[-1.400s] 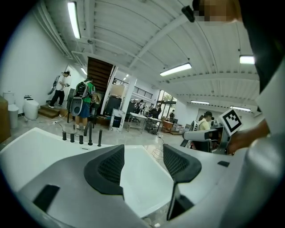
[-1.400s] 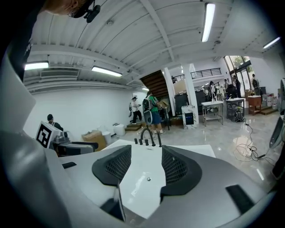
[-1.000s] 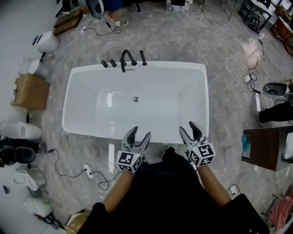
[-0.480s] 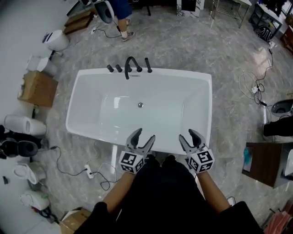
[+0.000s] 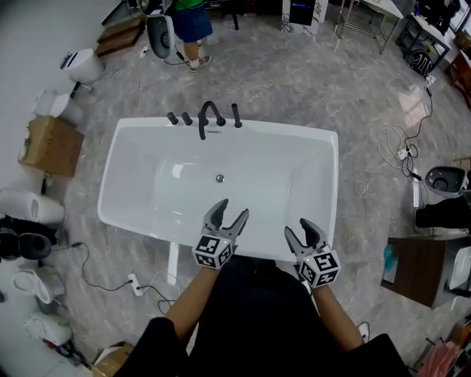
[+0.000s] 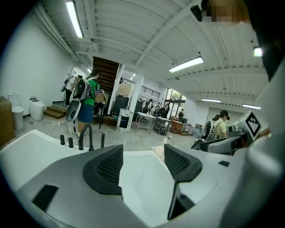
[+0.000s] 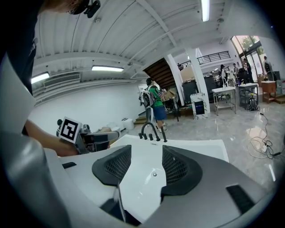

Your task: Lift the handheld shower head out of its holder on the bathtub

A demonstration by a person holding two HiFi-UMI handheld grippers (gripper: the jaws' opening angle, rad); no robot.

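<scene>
A white bathtub (image 5: 125,213) fills the middle of the head view. On its far rim stands a black tap set: two knobs, a curved spout (image 5: 208,114) and, to the spout's right, the upright black handheld shower head (image 5: 236,115) in its holder. My left gripper (image 5: 230,211) hangs open over the tub's near rim, far from the shower head. To its right my right gripper (image 5: 298,229) is open at that same rim. Nothing is between either pair of jaws. The shower head (image 6: 103,140) shows small and distant past the left gripper (image 6: 142,162), and the shower head (image 7: 164,136) likewise past the right gripper (image 7: 147,167).
A cardboard box (image 5: 50,146) and white fixtures line the left wall. Cables and a power strip (image 5: 132,281) lie on the floor left of the tub. A dark cabinet (image 5: 416,269) stands at the right. A person (image 5: 190,18) stands beyond the tub.
My left gripper has moved forward over the tub's near rim. The right gripper has stayed close to where it was. Both stay open and empty, and the head view has shifted slightly.
</scene>
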